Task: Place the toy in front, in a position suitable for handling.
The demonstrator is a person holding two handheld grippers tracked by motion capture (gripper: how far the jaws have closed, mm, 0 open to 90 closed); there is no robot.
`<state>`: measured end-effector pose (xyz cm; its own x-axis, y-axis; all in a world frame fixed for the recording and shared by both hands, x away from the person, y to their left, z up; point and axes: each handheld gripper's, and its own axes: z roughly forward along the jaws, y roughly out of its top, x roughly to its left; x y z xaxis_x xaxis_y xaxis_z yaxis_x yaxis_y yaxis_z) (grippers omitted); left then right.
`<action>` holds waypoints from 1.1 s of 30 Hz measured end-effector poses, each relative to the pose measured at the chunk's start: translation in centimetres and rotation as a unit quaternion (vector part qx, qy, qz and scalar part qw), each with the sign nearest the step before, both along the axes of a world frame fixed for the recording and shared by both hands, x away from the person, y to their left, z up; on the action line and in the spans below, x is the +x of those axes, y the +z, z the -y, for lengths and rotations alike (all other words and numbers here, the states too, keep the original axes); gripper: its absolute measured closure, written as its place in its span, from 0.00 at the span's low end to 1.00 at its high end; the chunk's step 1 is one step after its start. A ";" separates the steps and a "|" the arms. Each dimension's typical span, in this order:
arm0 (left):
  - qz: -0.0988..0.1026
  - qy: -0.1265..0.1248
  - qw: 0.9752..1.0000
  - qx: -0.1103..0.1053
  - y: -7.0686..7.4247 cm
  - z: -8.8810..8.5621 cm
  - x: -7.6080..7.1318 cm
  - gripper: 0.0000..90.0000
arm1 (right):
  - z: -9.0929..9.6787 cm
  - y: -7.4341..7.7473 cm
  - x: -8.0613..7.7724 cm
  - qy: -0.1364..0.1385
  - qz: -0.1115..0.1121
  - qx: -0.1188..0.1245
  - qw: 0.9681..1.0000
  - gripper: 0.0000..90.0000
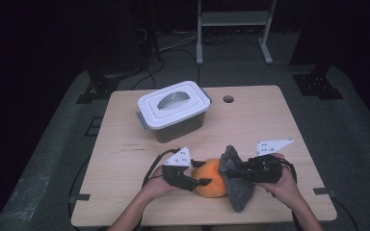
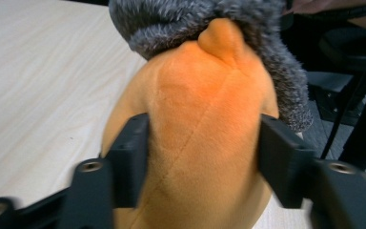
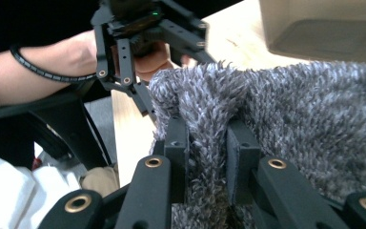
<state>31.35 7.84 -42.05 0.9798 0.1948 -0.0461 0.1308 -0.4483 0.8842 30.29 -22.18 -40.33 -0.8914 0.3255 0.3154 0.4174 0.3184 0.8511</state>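
One orange plush toy (image 1: 211, 178) lies at the near edge of the bench (image 1: 270, 120), the left gripper (image 1: 198, 174) clamping its sides. The right gripper (image 1: 235, 169) pinches one grey fuzzy cloth (image 1: 236, 192) draped against the toy's right. One lidded plastic box (image 1: 174, 109) stands farther back.

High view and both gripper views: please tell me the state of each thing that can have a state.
Storage box: lid on, handle folded flat.
Orange plush: lying on the table, partly covered by the grey fuzzy cloth.
Grey fuzzy cloth: bunched, draped against the plush.
Left gripper: jaws pressing the plush's sides.
Right gripper: jaws shut on the cloth.
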 end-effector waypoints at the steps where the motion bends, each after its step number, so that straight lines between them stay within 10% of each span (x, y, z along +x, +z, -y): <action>1: 0.005 0.000 1.000 0.002 0.2 -0.1 0.0 0.50 | 0.3 -0.1 0.1 -0.006 -0.002 0.000 1.000 0.82; 12: 0.023 0.013 1.000 0.014 1.1 -0.3 -0.3 0.54 | -0.8 1.4 -0.6 -0.009 0.034 0.010 0.999 0.82; 19: 0.021 0.025 0.999 0.007 1.1 -0.6 -0.1 0.54 | 0.0 -0.4 0.1 -0.029 0.010 -0.017 0.999 0.82; 24: 0.020 0.023 1.000 0.006 0.9 -0.5 -0.1 0.53 | -0.3 0.9 -0.3 -0.028 0.023 0.018 0.999 0.82; 33: 0.021 0.036 0.999 0.003 1.1 -1.1 0.2 0.53 | -0.4 -0.5 0.1 -0.034 0.011 -0.024 0.999 0.81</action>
